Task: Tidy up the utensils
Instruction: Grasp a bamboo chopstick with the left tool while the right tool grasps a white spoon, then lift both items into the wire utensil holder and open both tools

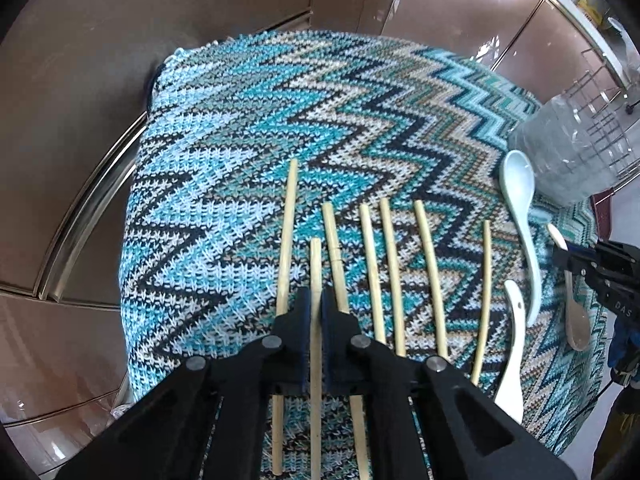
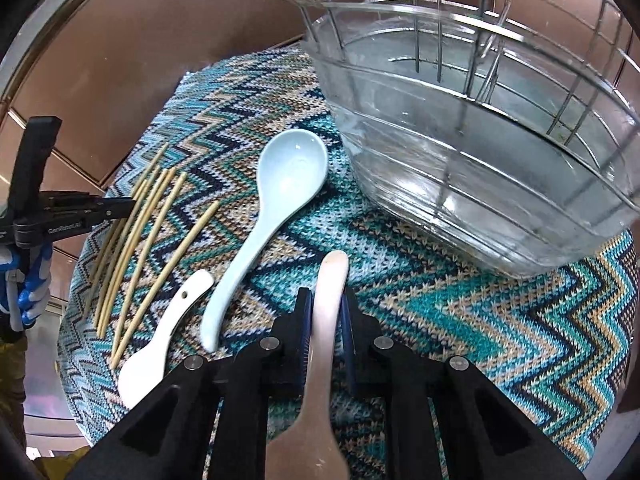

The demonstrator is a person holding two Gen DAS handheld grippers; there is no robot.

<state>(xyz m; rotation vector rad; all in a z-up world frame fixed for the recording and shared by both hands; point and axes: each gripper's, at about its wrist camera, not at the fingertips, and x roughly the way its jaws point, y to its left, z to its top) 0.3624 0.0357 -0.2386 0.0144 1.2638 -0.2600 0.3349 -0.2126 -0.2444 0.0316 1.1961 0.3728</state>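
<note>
Left wrist view: nearest the lens, the left claw (image 1: 315, 304) is clenched on a single bamboo chopstick (image 1: 315, 268), its blue-lined pads pressed to either side of the stick. Six more chopsticks (image 1: 394, 276) lie in a loose row on either side of it on the zigzag-knit cloth (image 1: 224, 152) covering the desk. To their right rest a white ceramic spoon (image 1: 513, 356) and, beyond it, a pale blue ceramic spoon (image 1: 520, 208). At the far right of this view stands a clear plastic tub (image 1: 560, 148) with a wire rack (image 1: 600, 92) inside.

Right wrist view: the right claw (image 2: 326, 308) grips the handle of a pinkish-beige spoon (image 2: 330, 280), bowl end toward the camera, handle tip pointing at the tub (image 2: 460, 160). Just left lies the pale blue spoon (image 2: 264, 216), bowl up, then the white spoon (image 2: 160, 340), then the chopstick row (image 2: 148, 240). At the left edge the left claw (image 2: 120, 204) is seen from the side, held by a hand in a blue-and-white glove (image 2: 30, 288).
</note>
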